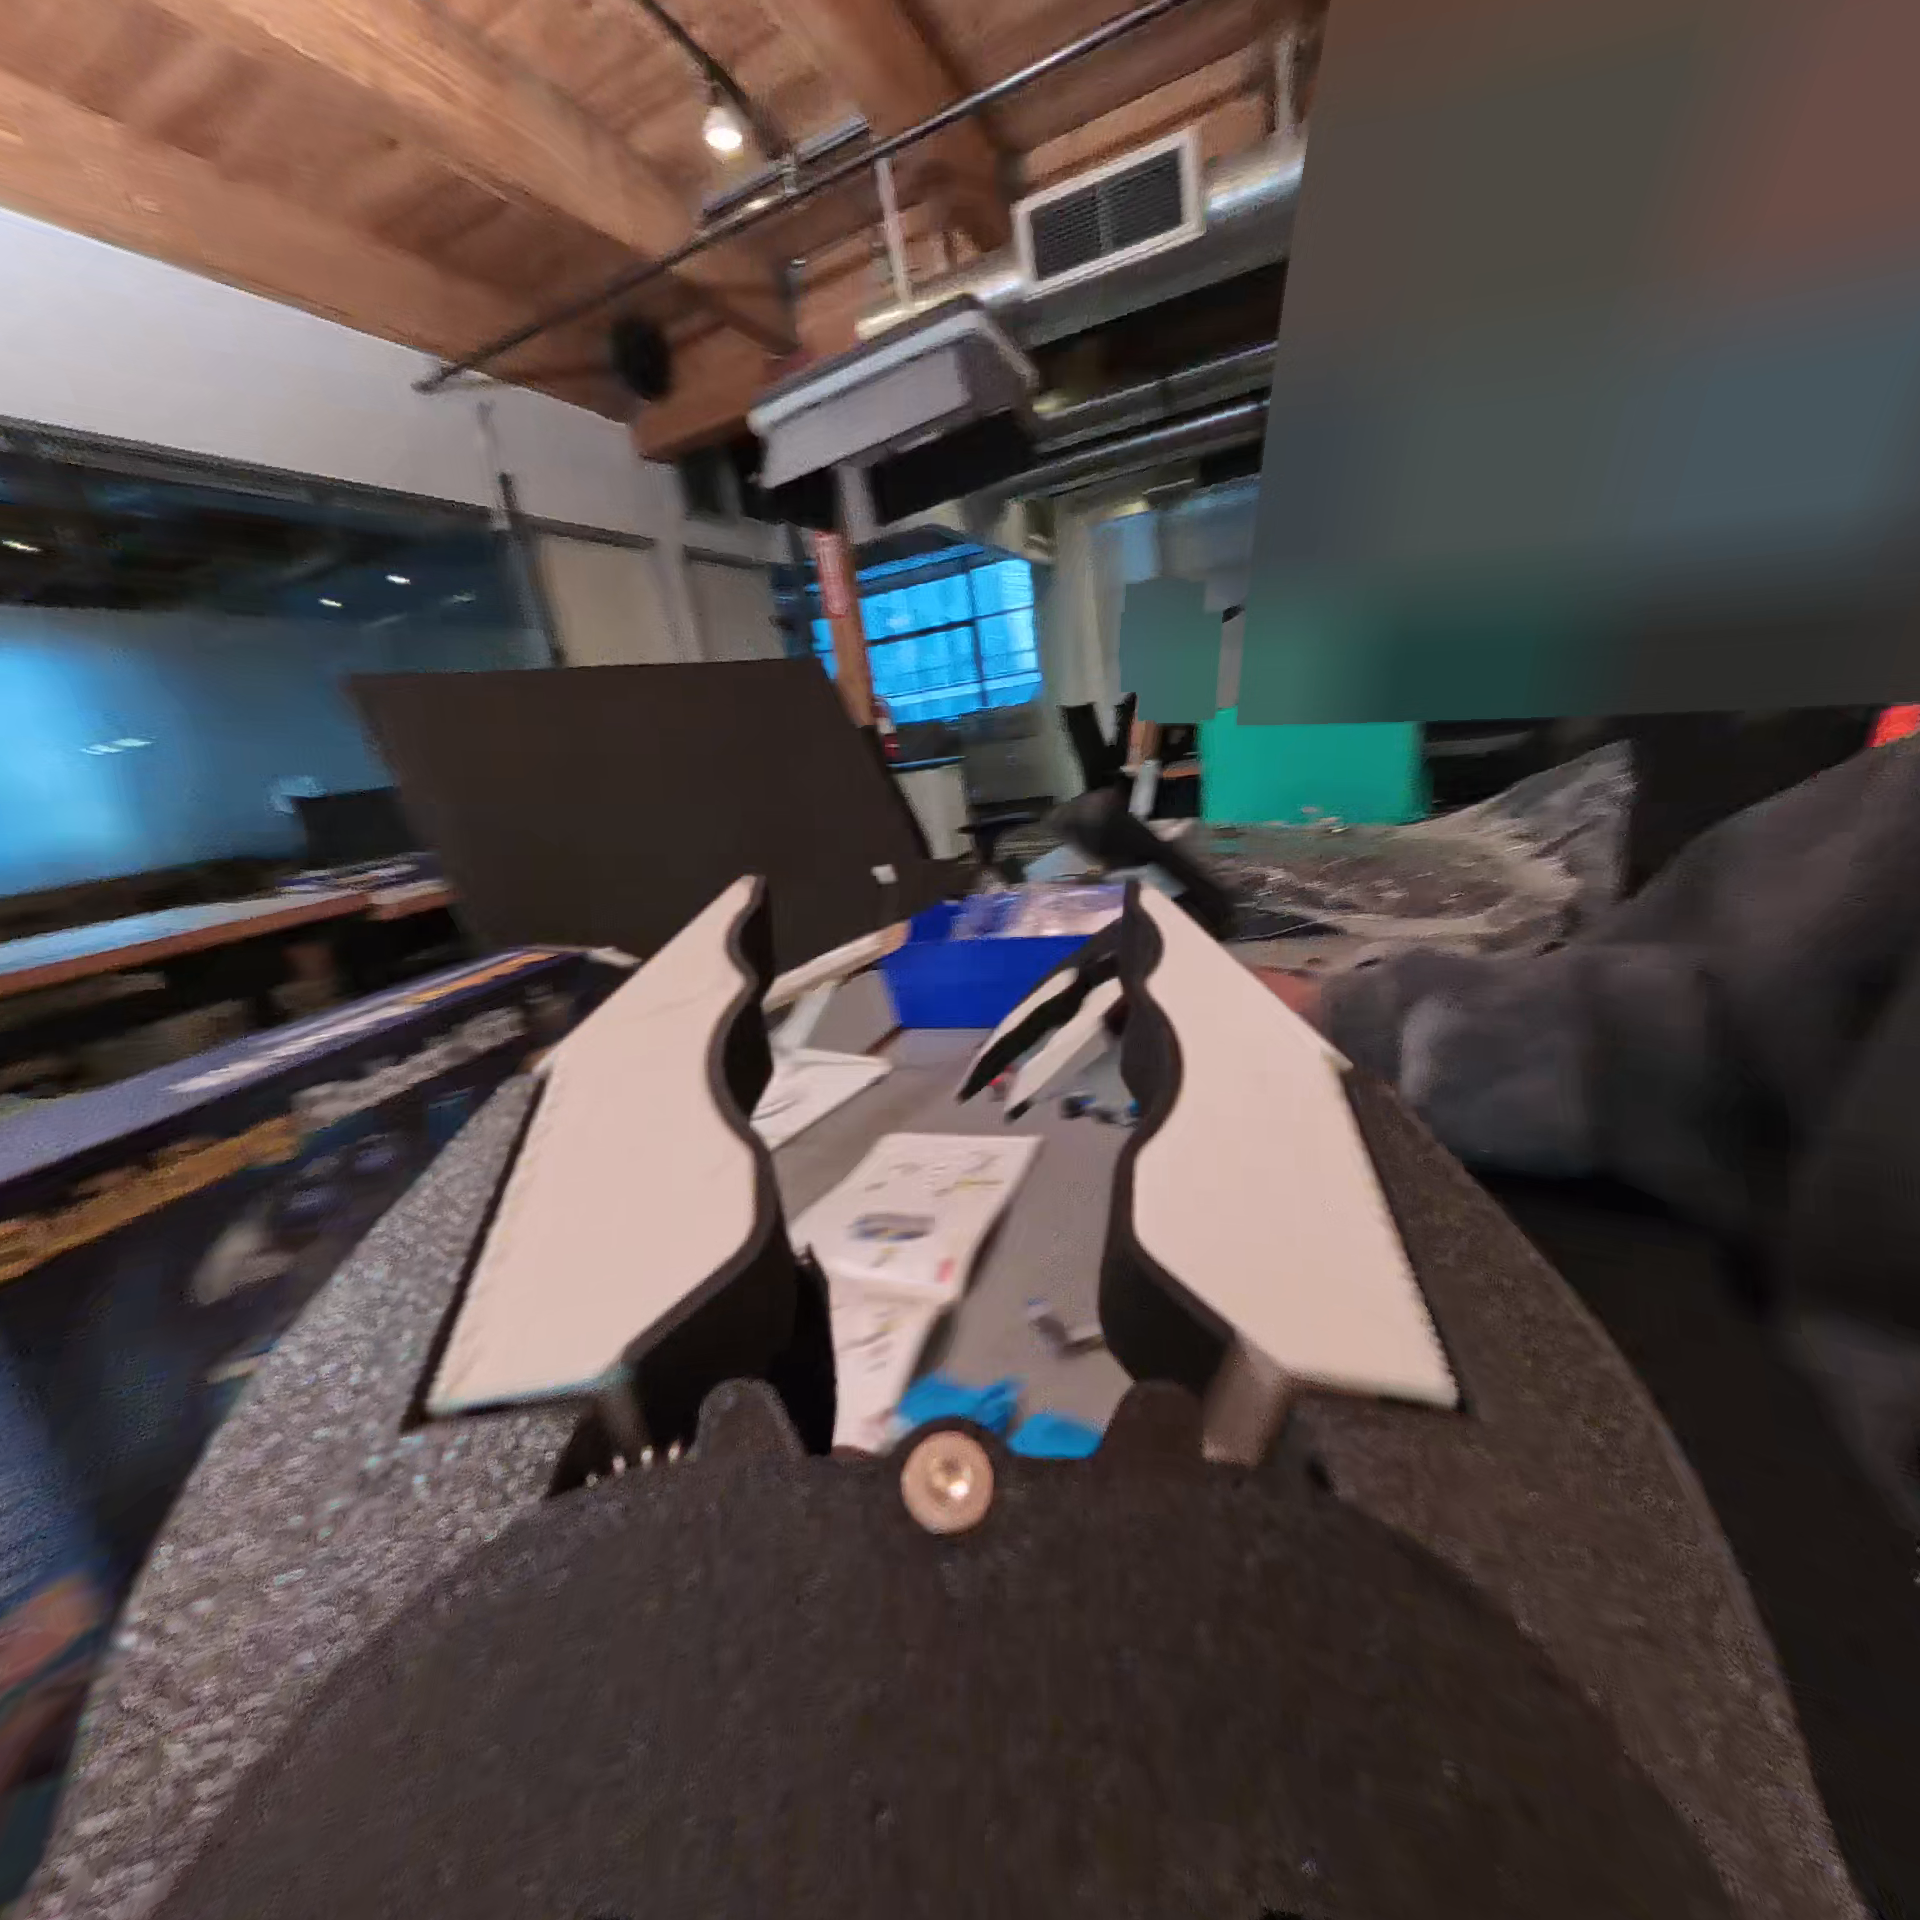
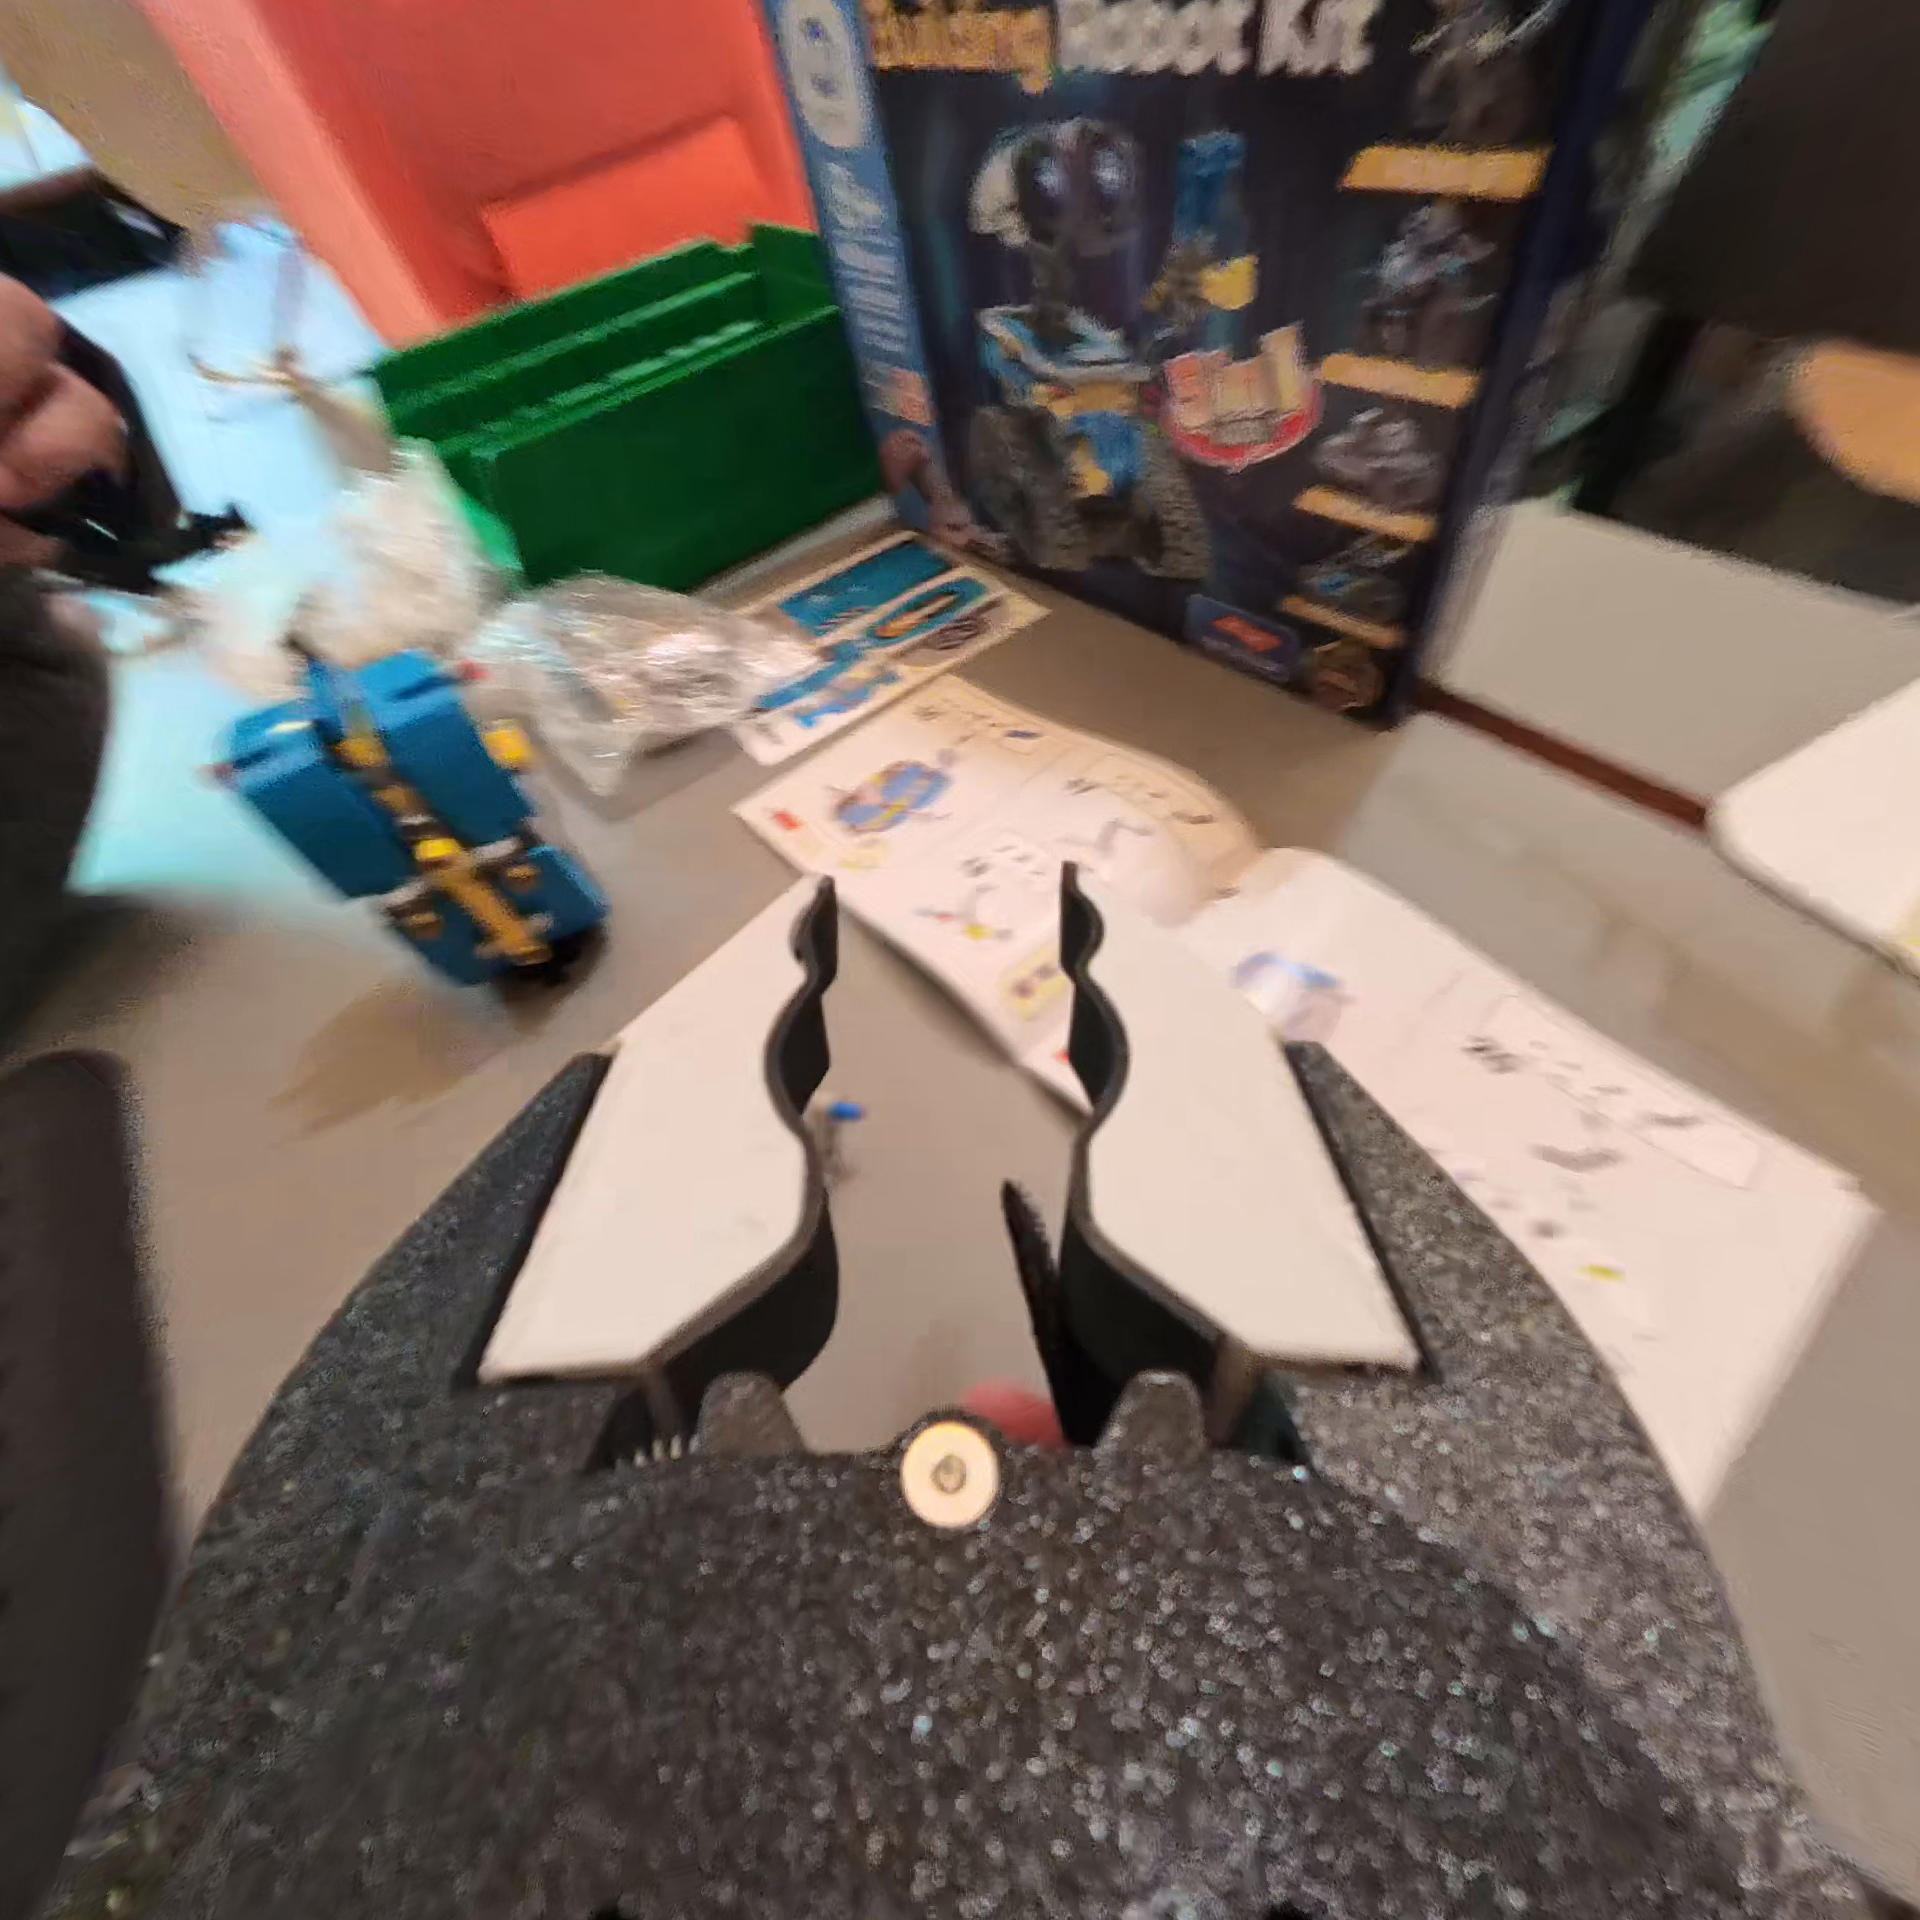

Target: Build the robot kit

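Observation:
My left gripper [image 1: 945,904] is open and empty, raised above the grey table and tilted up toward the room. Below it lies a white instruction booklet [image 1: 920,1210], with the other gripper [image 1: 1049,1039] farther off. My right gripper [image 2: 945,894] is open and empty, low over the table, its tips just short of an open instruction sheet [image 2: 997,831]. A small blue piece [image 2: 847,1112] lies on the table between its fingers. A blue and yellow built model [image 2: 416,821] stands to its left, apart from it.
A dark kit box [image 2: 1195,343] stands upright at the back beside a green bin [image 2: 644,416]. Clear plastic bags [image 2: 644,655] lie near the model. A blue bin [image 1: 977,966] and a dark board [image 1: 623,800] stand beyond. A person's dark sleeve [image 1: 1662,1039] is at right. The left gripper's tips are roughly 30 cm from the right gripper's.

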Demonstrator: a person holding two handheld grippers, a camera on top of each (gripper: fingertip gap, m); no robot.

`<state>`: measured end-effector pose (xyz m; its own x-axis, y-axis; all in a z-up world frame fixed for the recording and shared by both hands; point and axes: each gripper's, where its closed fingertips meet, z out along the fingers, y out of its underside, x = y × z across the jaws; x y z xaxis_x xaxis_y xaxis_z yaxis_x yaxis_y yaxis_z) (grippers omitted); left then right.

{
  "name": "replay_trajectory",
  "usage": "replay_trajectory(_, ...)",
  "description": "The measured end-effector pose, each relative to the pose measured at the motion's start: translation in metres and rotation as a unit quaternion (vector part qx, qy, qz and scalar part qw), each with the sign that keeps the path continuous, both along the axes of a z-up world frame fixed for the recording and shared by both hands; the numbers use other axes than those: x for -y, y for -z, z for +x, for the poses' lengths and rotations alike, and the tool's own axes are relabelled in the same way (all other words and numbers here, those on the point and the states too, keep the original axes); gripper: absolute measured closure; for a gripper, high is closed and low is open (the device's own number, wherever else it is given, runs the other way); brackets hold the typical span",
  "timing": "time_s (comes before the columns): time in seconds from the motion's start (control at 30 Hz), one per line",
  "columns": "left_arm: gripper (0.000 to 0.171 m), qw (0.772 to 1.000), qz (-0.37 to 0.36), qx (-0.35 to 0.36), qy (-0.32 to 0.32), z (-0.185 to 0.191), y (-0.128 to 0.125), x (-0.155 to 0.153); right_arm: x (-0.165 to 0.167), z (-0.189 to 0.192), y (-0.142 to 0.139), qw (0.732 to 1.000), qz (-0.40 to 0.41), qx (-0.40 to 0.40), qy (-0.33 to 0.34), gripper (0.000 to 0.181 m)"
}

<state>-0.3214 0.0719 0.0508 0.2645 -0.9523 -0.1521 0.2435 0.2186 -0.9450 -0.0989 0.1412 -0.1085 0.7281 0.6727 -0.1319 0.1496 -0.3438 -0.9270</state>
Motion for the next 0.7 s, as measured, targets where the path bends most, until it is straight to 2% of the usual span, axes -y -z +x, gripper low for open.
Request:
replay_trajectory(0.03,0.104,1.000,-0.011,-0.006,0.017,0.018,-0.004,0.021,0.011,-0.004,0.007,0.999,-0.027,-0.015,-0.021,0.138)
replay_trajectory(0.1,0.103,0.997,-0.050,-0.060,0.012,0.062,0.013,0.048,0.030,-0.003,0.028,0.996,-0.072,-0.027,-0.044,0.137)
replay_trajectory(0.17,0.102,0.989,-0.101,-0.111,-0.009,0.107,0.048,0.067,0.035,0.004,0.035,0.997,-0.060,-0.048,-0.023,0.135)
replay_trajectory(0.2,0.099,0.984,-0.127,-0.126,-0.018,0.127,0.067,0.077,0.031,0.012,0.038,0.998,-0.049,-0.047,0.007,0.122)
replay_trajectory(0.3,0.083,0.962,-0.203,-0.182,-0.036,0.170,0.132,0.101,0.027,0.023,0.037,1.000,-0.008,0.013,0.020,0.117)
replay_trajectory(0.4,0.074,0.940,-0.278,-0.181,-0.074,0.189,0.170,0.089,0.023,0.030,0.035,0.999,0.011,0.013,0.039,0.114)
replay_trajectory(0.5,0.080,0.927,-0.324,-0.157,-0.100,0.197,0.179,0.058,0.028,0.025,0.036,1.000,-0.013,-0.021,0.016,0.111)
replay_trajectory(0.6,0.093,0.931,-0.304,-0.154,-0.134,0.204,0.190,0.033,0.029,0.028,0.039,0.999,-0.029,-0.030,0.009,0.110)
replay_trajectory(0.7,0.091,0.931,-0.280,-0.196,-0.130,0.218,0.205,0.037,0.027,0.039,0.047,0.999,-0.042,-0.008,0.020,0.110)
